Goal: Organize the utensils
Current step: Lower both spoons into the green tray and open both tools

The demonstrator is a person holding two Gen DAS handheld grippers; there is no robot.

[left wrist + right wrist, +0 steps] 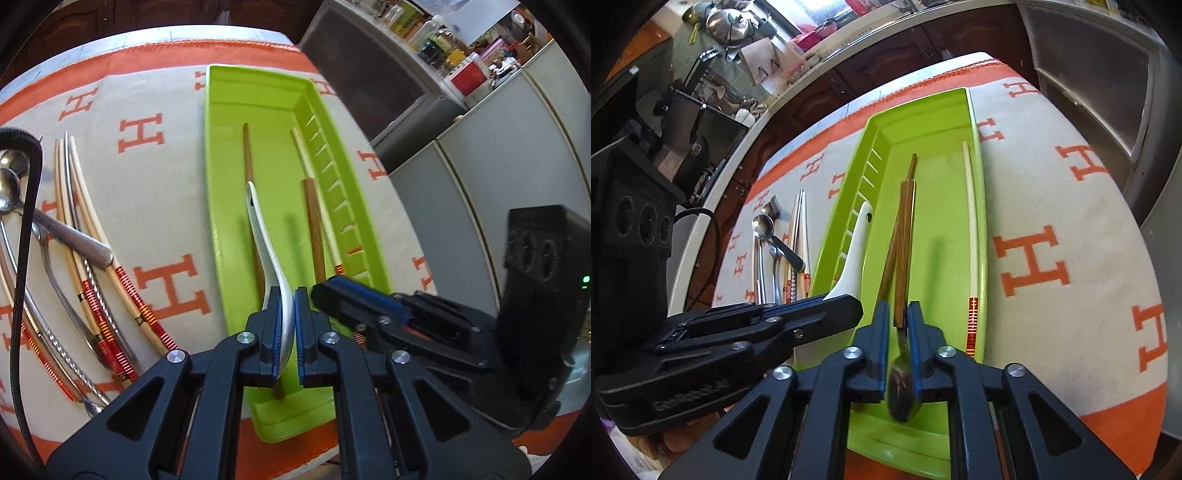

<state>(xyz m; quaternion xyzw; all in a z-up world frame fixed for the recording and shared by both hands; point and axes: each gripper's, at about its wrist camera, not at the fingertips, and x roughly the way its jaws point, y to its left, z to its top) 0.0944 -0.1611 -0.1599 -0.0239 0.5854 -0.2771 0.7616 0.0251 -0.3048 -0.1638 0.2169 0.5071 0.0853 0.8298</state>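
A lime-green tray (221, 184) (923, 122) lies lengthwise on the H-patterned cloth. My left gripper (286, 299) (849, 306) is shut on a white ceramic spoon (266, 243) (849, 254), held over the tray's near end with the handle pointing away. My right gripper (898, 306) (325, 291) hangs beside it over the tray. A wooden-handled metal spoon (905, 229) (314, 229) stands between its jaws with a thin gap on each side, and its bowl is blurred. Inside the tray lie a brown wooden chopstick (247, 158) (886, 266) and a cream chopstick (306, 158) (971, 221).
Several red-wound cream chopsticks (92, 258) and metal spoons (11, 184) (762, 225) lie on the cloth (155, 184) left of the tray. A black cable (22, 258) crosses them. Grey cabinets (480, 184) stand past the table's right edge.
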